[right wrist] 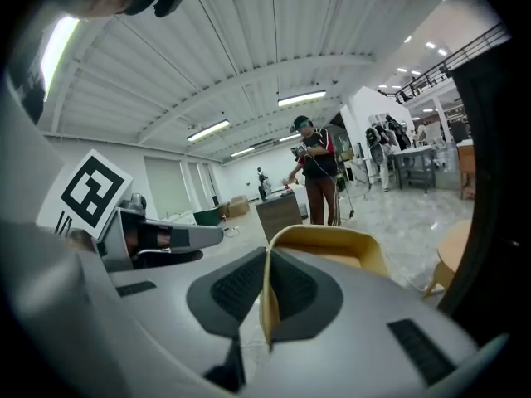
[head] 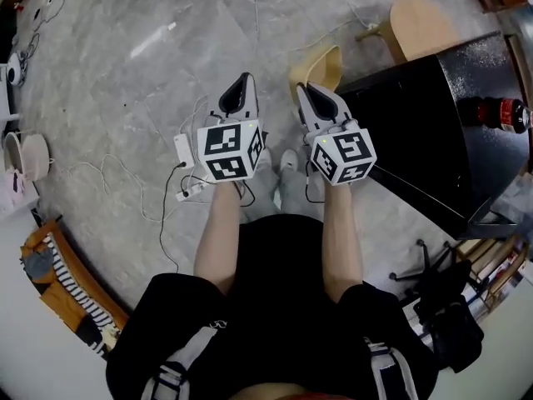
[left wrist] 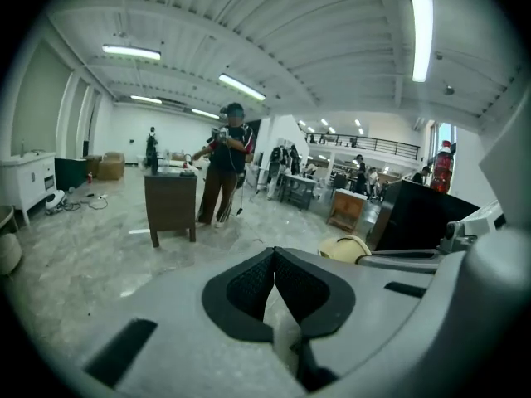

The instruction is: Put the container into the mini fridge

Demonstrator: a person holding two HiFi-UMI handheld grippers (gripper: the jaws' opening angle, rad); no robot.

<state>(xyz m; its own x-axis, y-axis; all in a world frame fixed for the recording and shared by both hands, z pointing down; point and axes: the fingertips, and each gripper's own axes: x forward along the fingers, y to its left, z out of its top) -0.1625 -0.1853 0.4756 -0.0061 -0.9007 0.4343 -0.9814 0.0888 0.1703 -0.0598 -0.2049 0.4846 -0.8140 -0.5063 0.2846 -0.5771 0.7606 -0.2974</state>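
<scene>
Two grippers out front, side by side over the grey marble floor [head: 108,82]. L gripper [left wrist: 274,255]: pads pressed tog. at the tips, nothing btwn them, so it's empty. R gripper [right wrist: 267,264]: jaws pinched down on the thin rim of the container [right wrist: 332,240], a tan open-topped shell, its wall edge running straight up btwn the black pads.

Head view now: the container [head: 321,63] pokes out past the R gripper's nose, held up off the floor, just left of the mini fridge [head: 416,123] and outside it. Fridge is black, on the person's right side; can't tell from here whether the door's open. Cola bottle [head: 500,113] w/ red label sits on the fridge top, and the L gripper view shows it upright. Pale wooden stool [head: 420,23] just beyond the fridge. White power strip [head: 185,169] plus loose cables on the floor below the L gripper.

Far off in the L gripper view, another person [left wrist: 228,168] stands beside a dark side table [left wrist: 170,201].
</scene>
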